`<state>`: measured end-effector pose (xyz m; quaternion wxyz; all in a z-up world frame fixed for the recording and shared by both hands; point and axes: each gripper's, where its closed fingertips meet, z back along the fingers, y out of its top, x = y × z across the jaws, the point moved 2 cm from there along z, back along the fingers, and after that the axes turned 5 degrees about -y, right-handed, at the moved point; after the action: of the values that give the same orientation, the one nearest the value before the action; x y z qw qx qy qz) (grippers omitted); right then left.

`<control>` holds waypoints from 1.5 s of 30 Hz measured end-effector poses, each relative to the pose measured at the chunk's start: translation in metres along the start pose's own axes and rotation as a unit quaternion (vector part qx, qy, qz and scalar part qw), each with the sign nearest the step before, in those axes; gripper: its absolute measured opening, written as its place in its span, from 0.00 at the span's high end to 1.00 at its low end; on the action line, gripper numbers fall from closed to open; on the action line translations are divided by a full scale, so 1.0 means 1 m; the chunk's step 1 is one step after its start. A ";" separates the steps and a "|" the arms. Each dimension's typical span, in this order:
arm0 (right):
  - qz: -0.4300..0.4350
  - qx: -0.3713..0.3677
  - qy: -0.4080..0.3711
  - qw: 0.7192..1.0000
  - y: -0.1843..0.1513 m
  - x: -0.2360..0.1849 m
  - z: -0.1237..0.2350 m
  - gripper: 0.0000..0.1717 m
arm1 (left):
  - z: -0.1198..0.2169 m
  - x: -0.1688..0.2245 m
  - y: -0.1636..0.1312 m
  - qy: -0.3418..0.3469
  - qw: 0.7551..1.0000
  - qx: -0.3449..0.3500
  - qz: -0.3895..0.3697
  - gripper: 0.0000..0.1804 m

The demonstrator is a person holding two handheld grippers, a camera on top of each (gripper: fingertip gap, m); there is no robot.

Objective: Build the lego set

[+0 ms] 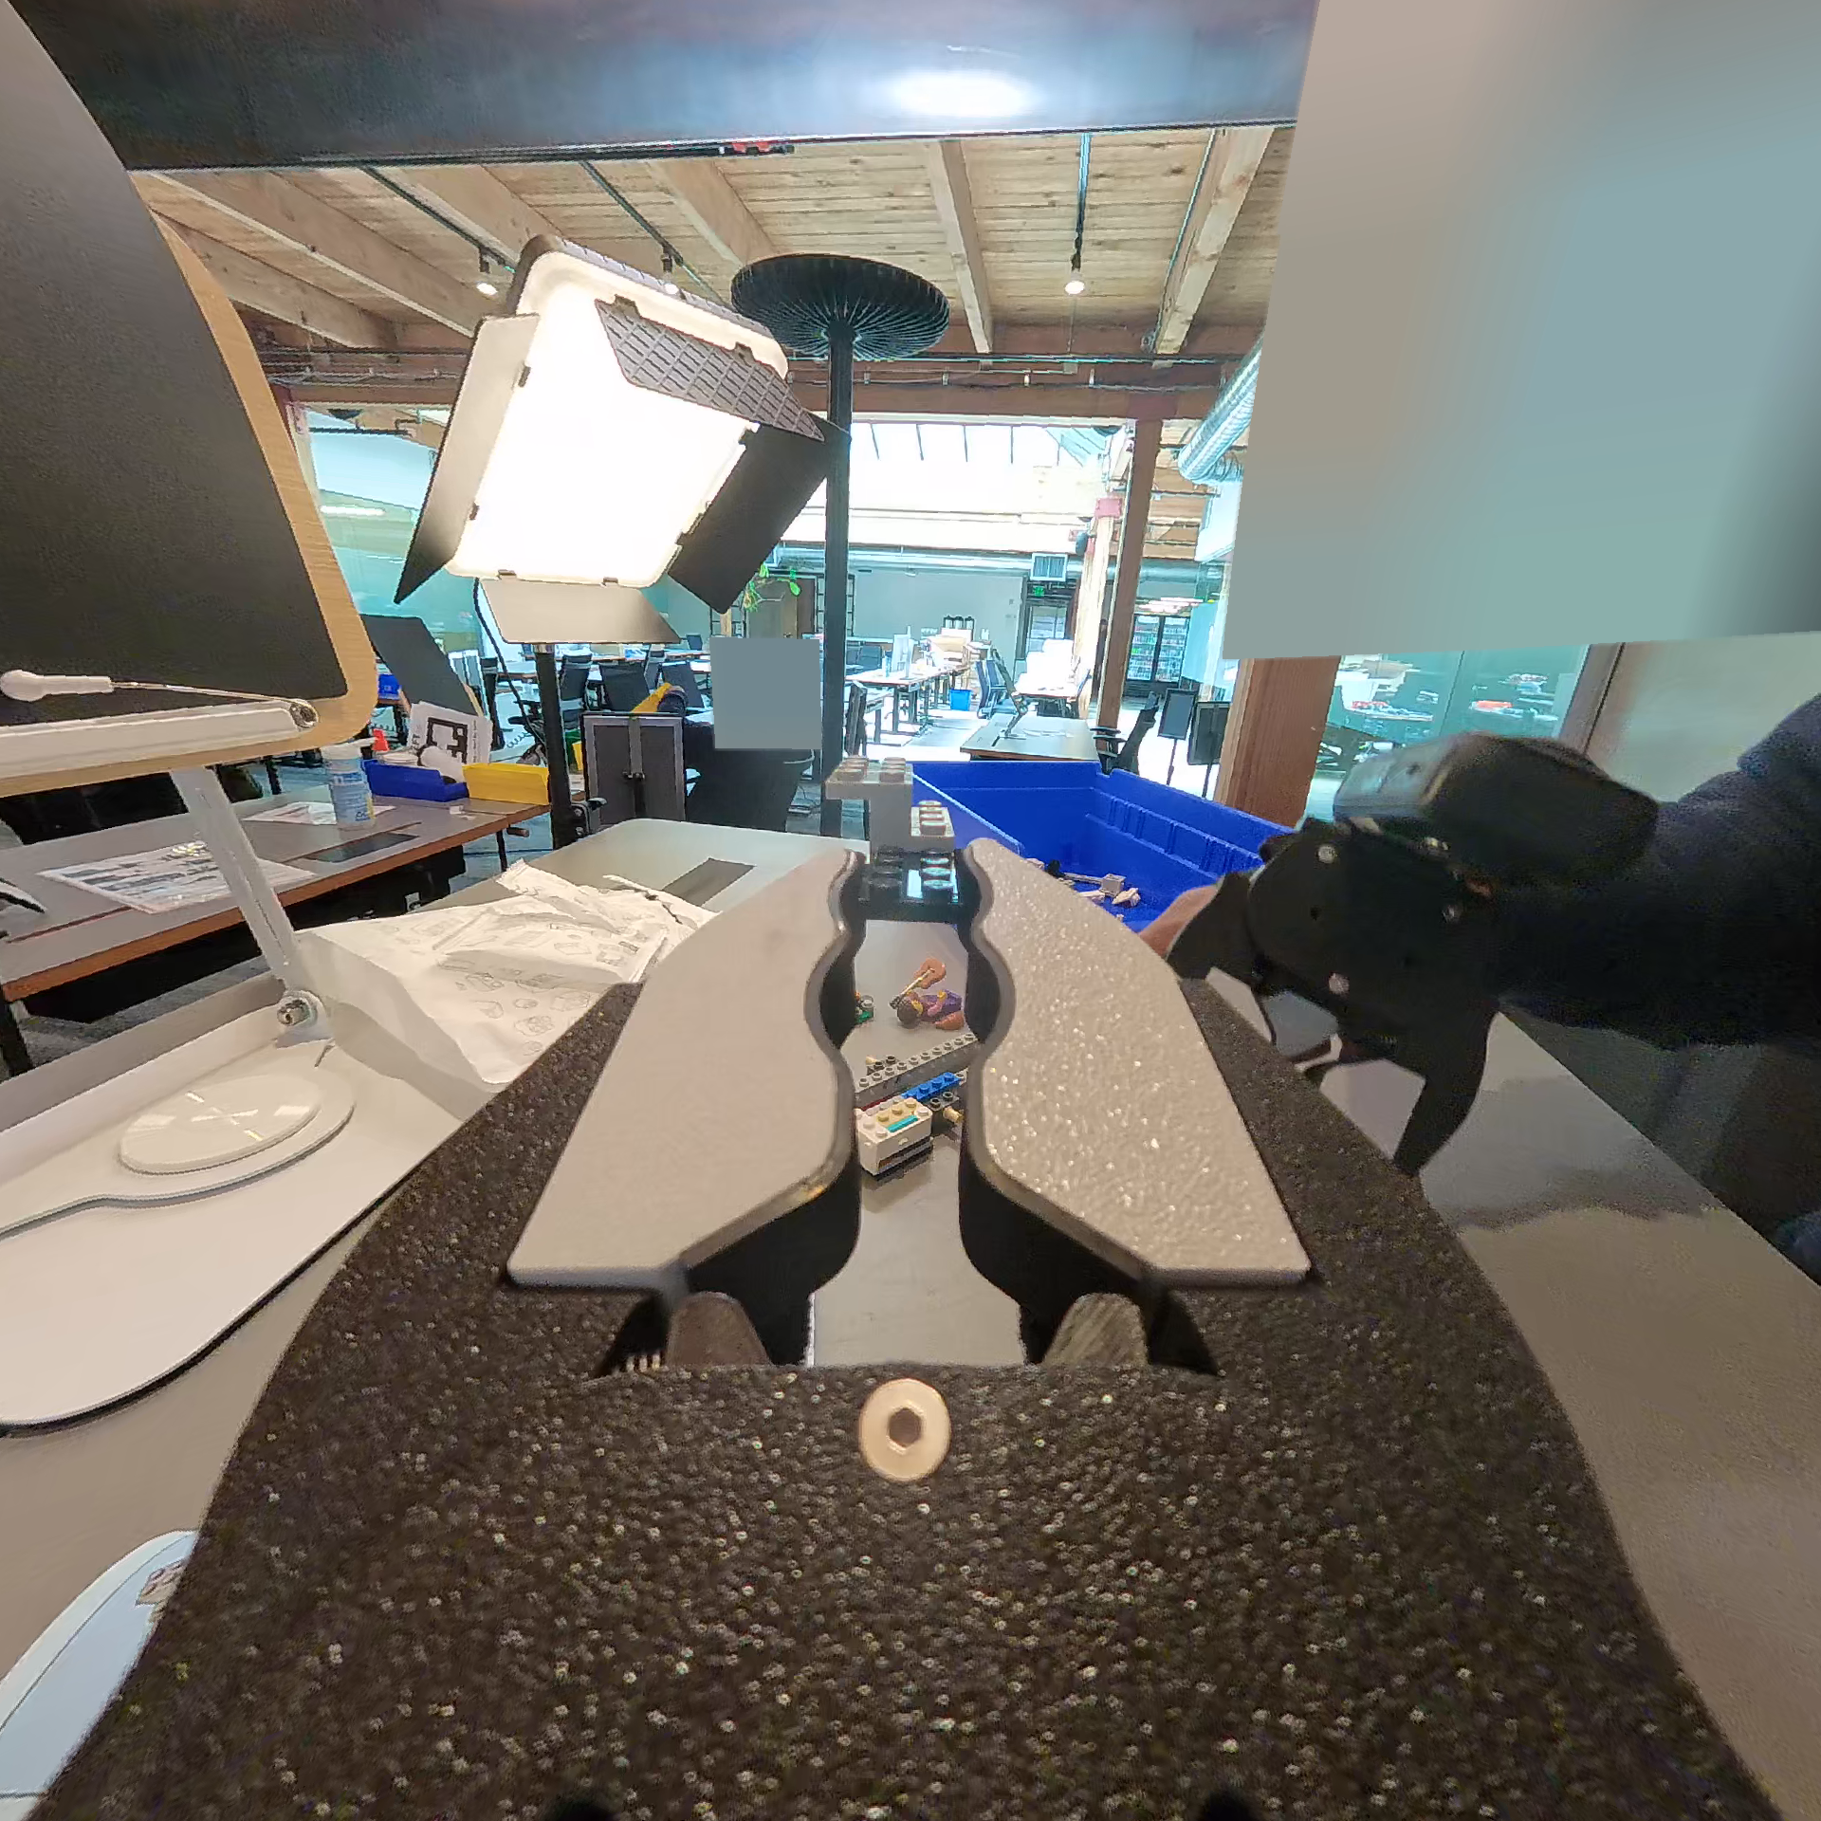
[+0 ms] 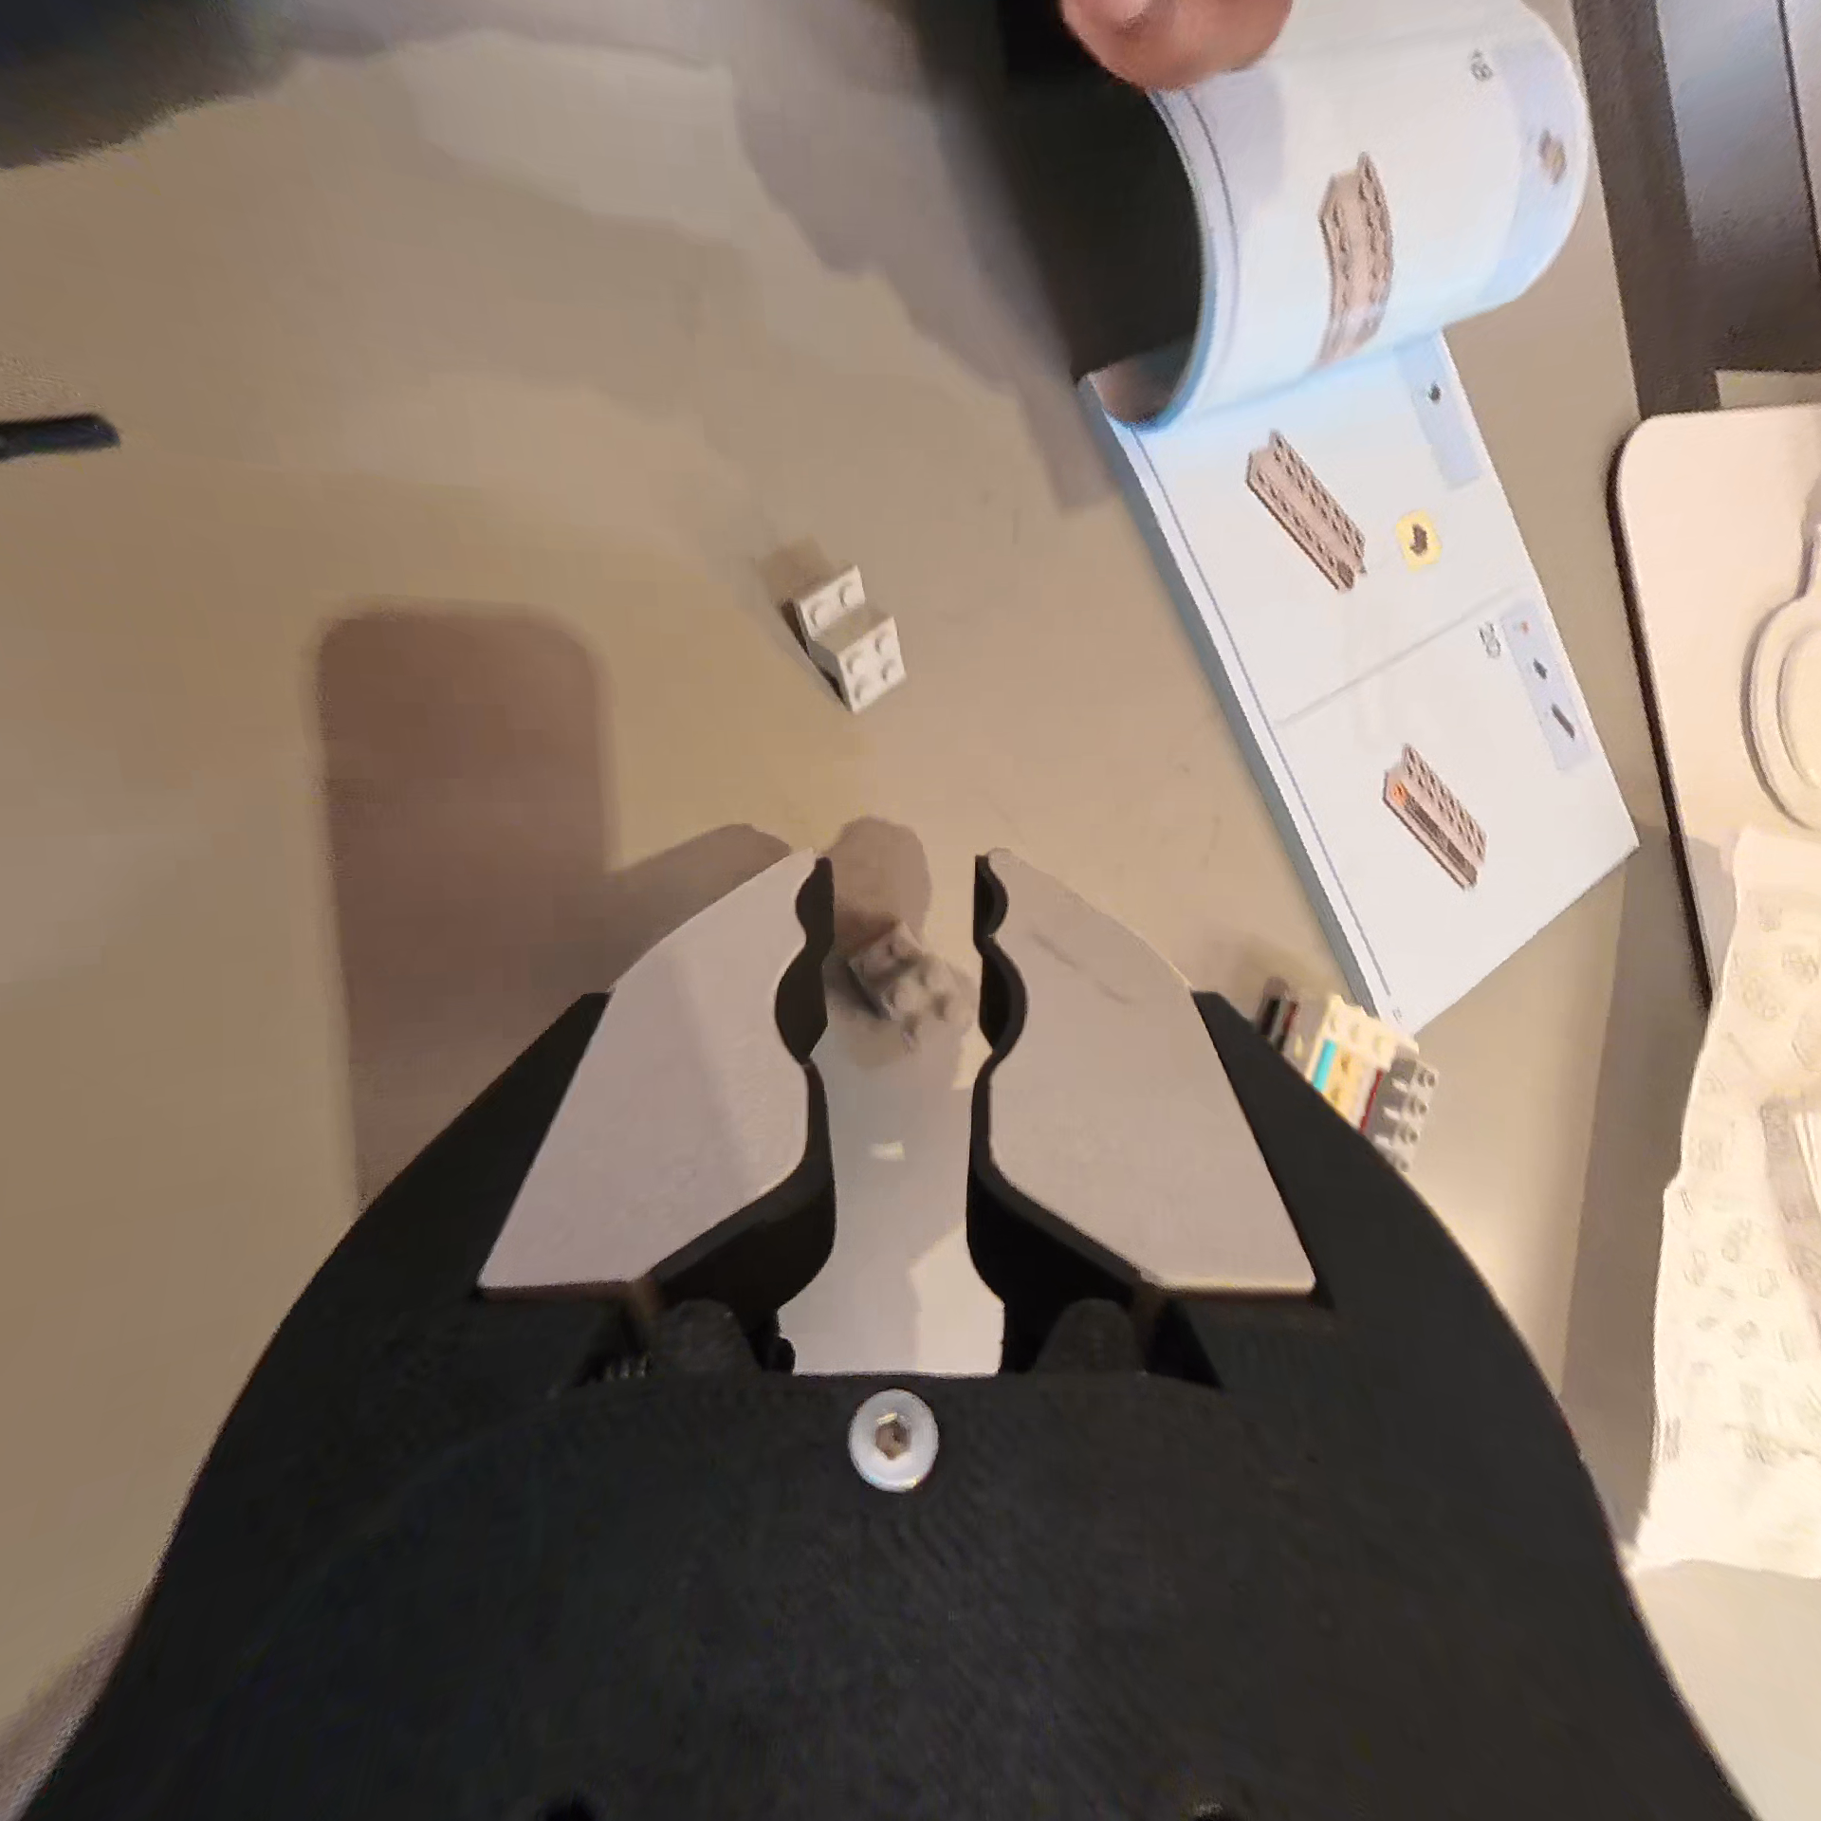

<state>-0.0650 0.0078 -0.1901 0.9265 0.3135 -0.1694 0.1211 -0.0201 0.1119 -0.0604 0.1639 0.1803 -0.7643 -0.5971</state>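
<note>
My left gripper [image 1: 911, 867] is shut on a black studded plate [image 1: 911, 884] and holds it up above the table. A light grey stepped brick piece [image 1: 892, 800] stands on the plate's far end. My right gripper [image 2: 902, 867] is open and points down at the tan table [image 2: 394, 394]. A small grey brick piece [image 2: 892, 971] lies blurred between its fingers, with a gap to each pad. A light grey stepped brick [image 2: 852, 631] lies on the table a little beyond the fingertips. The right gripper also shows at the right of the left wrist view [image 1: 1380, 1035].
An open instruction booklet [image 2: 1380, 640] lies to the right, a hand [image 2: 1163, 30] at its top page. A small multicoloured brick build [image 2: 1360, 1064] sits by the right finger. A blue bin [image 1: 1104, 818], a minifigure [image 1: 926, 995], a crumpled paper bag [image 1: 493, 966] and a lamp base [image 1: 227, 1113] are nearby. The gap from one gripper's tips to the other's is roughly 20 cm.
</note>
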 end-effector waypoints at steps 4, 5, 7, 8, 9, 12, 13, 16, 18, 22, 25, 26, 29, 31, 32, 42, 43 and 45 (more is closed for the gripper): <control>0.029 -0.009 0.005 1.000 0.010 -0.005 -0.026 0.83 | 0.002 0.000 0.001 0.002 1.000 0.002 -0.001 0.91; 0.031 -0.006 0.007 0.999 0.013 -0.004 -0.032 0.83 | 0.002 -0.001 0.001 0.003 1.000 0.002 -0.002 0.91; 0.040 0.002 0.002 0.999 0.019 0.000 -0.039 0.83 | 0.002 -0.001 0.002 0.004 1.000 0.003 -0.001 0.91; 0.045 0.004 -0.003 0.999 0.021 0.003 -0.043 0.83 | 0.002 -0.001 0.002 0.003 1.000 0.004 -0.001 0.90; 0.051 0.005 -0.009 0.999 0.023 0.007 -0.046 0.83 | 0.003 -0.001 0.002 0.003 1.000 0.004 -0.002 0.91; 0.074 0.000 -0.027 0.997 0.025 0.018 -0.051 0.83 | 0.003 0.000 0.002 0.002 1.000 0.004 -0.001 0.90; 0.075 -0.003 -0.028 0.997 0.024 0.020 -0.051 0.83 | 0.003 -0.001 0.003 0.002 1.000 0.005 -0.001 0.90; 0.048 0.011 -0.011 0.999 0.025 0.022 -0.045 0.83 | 0.005 -0.002 0.004 0.004 1.000 0.009 -0.001 0.90; 0.010 0.037 0.017 0.999 0.030 0.022 -0.039 0.84 | 0.006 -0.002 0.005 0.004 1.000 0.011 -0.001 0.91; -0.066 0.056 0.092 0.992 0.040 0.019 -0.037 0.84 | 0.006 -0.003 0.005 0.005 1.000 0.011 -0.001 0.91; -0.075 0.039 0.126 0.989 0.040 0.013 -0.041 0.81 | 0.005 -0.003 0.004 0.004 1.000 0.010 0.000 0.91; -0.073 0.033 0.129 0.988 0.039 0.011 -0.043 0.80 | 0.005 -0.003 0.004 0.004 1.000 0.009 0.000 0.91; -0.072 0.019 0.130 0.989 0.037 0.010 -0.047 0.79 | 0.005 -0.003 0.004 0.002 1.000 0.009 0.001 0.91; -0.070 0.007 0.129 0.989 0.035 0.009 -0.050 0.79 | 0.005 -0.003 0.004 0.002 1.000 0.008 0.001 0.91; -0.066 0.000 0.129 0.989 0.033 0.009 -0.052 0.79 | 0.005 -0.003 0.004 0.002 1.000 0.008 0.001 0.91; -0.010 0.009 0.125 0.992 0.037 0.002 -0.054 0.80 | 0.006 -0.003 0.003 0.003 1.000 0.006 0.002 0.90; -0.009 0.011 0.125 0.992 0.038 0.002 -0.053 0.80 | 0.006 -0.003 0.003 0.002 1.000 0.006 0.002 0.90; -0.008 0.016 0.133 0.991 0.040 0.001 -0.052 0.81 | 0.006 -0.003 0.003 0.003 1.000 0.005 0.002 0.91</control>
<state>-0.0653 0.0711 -0.2073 0.9367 0.3105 -0.0402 0.1565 -0.0201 0.1189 -0.0593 0.1663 0.1810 -0.7673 -0.5923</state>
